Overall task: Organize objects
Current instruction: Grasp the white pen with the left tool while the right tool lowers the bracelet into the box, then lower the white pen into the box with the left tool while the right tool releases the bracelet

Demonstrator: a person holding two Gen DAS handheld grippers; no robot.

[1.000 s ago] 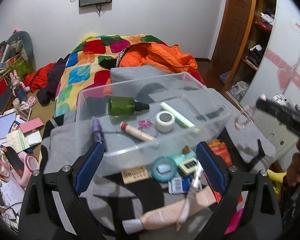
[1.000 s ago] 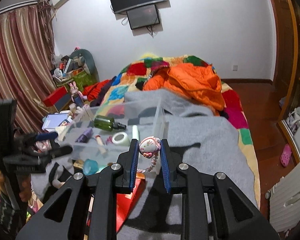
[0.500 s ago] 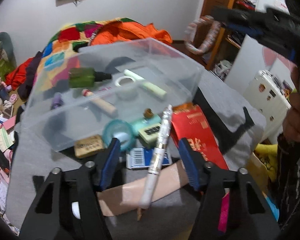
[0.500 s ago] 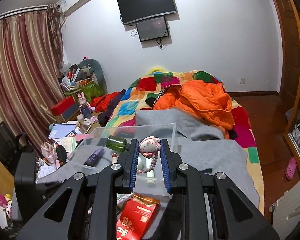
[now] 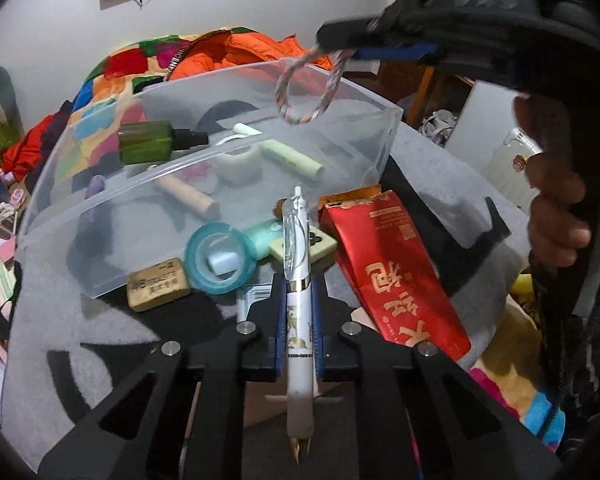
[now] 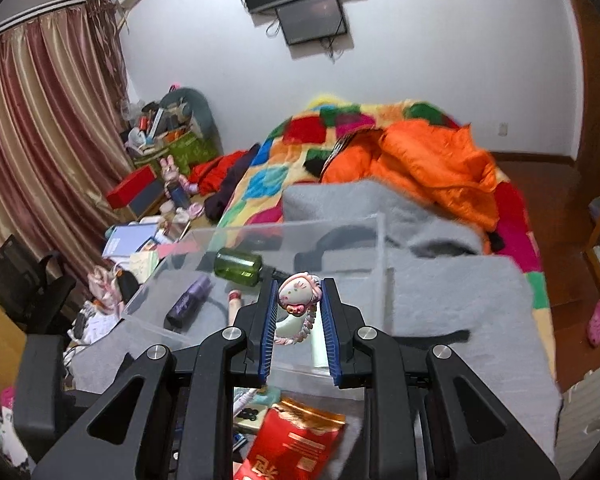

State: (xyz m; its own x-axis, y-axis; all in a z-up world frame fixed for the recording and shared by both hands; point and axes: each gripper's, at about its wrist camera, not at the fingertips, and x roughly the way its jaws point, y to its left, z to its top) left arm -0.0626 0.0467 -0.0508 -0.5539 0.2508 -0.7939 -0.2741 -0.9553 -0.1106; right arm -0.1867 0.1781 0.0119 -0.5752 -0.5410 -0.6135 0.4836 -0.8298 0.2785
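My left gripper [image 5: 297, 280] is shut on a white pen [image 5: 298, 312], just in front of the clear plastic bin [image 5: 148, 224]. My right gripper [image 6: 298, 300] is shut on a pink cat charm [image 6: 297, 294] whose braided loop [image 5: 304, 88] hangs over the bin [image 6: 380, 264]. The bin holds a green bottle [image 5: 148, 146], a tape roll [image 5: 238, 162], a pale green tube [image 5: 292, 158], a beige tube [image 5: 188, 196] and a purple tube [image 6: 188, 300].
A red packet [image 5: 388, 272], a teal tape ring [image 5: 220, 258], a tan eraser block [image 5: 158, 284] and a small green box [image 5: 324, 246] lie on the grey blanket [image 5: 80, 344] before the bin. An orange jacket [image 6: 428, 168] lies on the bed behind.
My left gripper has closed on the white pen and lifted it. My right gripper has carried the charm from the right side to above the bin.
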